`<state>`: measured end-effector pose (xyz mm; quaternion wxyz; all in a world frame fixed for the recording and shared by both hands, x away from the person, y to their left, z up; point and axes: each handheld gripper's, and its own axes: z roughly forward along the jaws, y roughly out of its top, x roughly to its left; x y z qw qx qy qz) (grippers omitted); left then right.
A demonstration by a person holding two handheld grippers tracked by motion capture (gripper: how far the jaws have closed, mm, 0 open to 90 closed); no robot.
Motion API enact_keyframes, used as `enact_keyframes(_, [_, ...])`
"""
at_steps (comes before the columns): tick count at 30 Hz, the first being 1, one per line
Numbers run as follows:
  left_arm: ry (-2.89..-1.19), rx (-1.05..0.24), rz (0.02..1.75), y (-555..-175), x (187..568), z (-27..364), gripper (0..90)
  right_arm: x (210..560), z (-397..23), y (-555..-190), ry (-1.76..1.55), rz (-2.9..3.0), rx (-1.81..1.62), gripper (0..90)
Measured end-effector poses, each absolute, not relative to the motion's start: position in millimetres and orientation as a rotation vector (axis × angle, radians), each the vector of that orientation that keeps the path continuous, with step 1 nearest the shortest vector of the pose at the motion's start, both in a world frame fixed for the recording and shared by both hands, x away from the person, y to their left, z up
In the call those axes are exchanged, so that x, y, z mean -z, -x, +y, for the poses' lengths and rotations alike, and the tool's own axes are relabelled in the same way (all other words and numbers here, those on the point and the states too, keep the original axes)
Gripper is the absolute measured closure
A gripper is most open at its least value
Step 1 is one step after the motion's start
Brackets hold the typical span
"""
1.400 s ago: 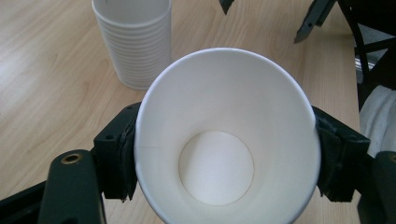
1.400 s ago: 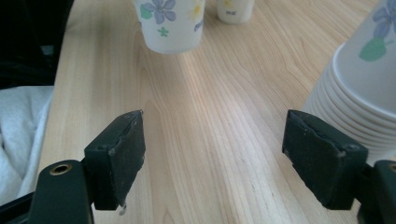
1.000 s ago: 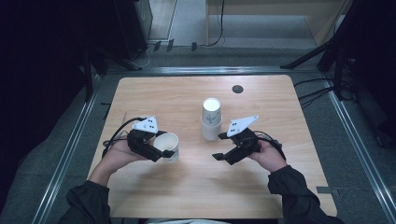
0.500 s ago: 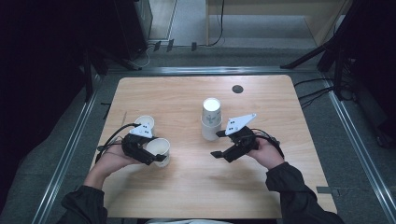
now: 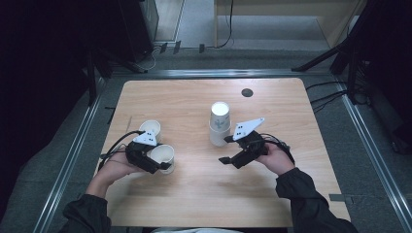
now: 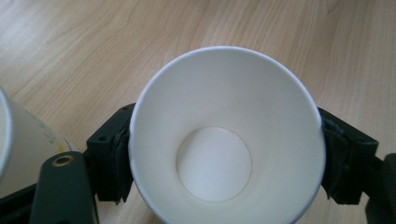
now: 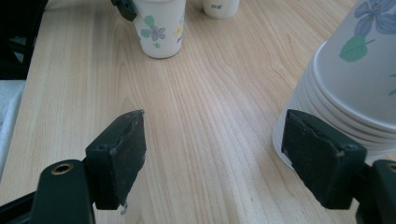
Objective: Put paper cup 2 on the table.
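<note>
You are setting the upright paper cup [image 5: 163,155] down on the surface [image 5: 194,204] just beside the other single cup [image 5: 150,128], your left gripper [image 5: 164,164] jaws having just been opening around it, so release looks underway, while your right gripper [image 5: 227,149] is waiting wide open and empty beside the inverted cup stack [image 5: 219,124].

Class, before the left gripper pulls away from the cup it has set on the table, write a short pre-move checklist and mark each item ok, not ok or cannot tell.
1. Held cup upright, mouth up: ok.
2. Cup's base resting on the table: ok, going by the right gripper view.
3. Left gripper jaws clear of the cup wall: cannot tell; they have just been opening, but the pads sit right at its sides.
4. Second cup apart from the held one: ok, close behind it.
5. Right gripper open with nothing between its jaws: ok.
6. Upside-down cup stack standing undisturbed: ok.
</note>
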<state>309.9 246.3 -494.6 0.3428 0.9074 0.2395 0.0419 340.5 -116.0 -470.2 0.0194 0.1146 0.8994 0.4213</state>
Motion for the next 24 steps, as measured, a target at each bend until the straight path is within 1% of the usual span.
enact_keyframes(2, [-2.357,-0.102,0.628,-310.4,495.0,246.3,19.1,470.1,-116.1,-340.5,-0.356,2.791,-1.307,22.2])
enact_keyframes(6, [-2.352,-0.082,0.655,-311.7,493.3,246.5,13.2,469.7,-116.5,-340.7,-0.361,2.781,-1.301,22.2])
enact_keyframes(13, [-2.302,-0.036,0.668,-311.6,484.6,247.5,10.3,469.0,-117.0,-341.2,-0.359,2.781,-1.304,22.1])
enact_keyframes(20, [-2.261,-0.042,0.655,-311.7,470.5,248.3,9.3,469.3,-115.3,-338.7,-0.34,2.785,-1.293,22.1])
enact_keyframes(24, [-2.216,-0.081,0.674,-314.2,458.9,250.6,9.3,469.6,-115.0,-338.0,-0.337,2.787,-1.284,22.1])
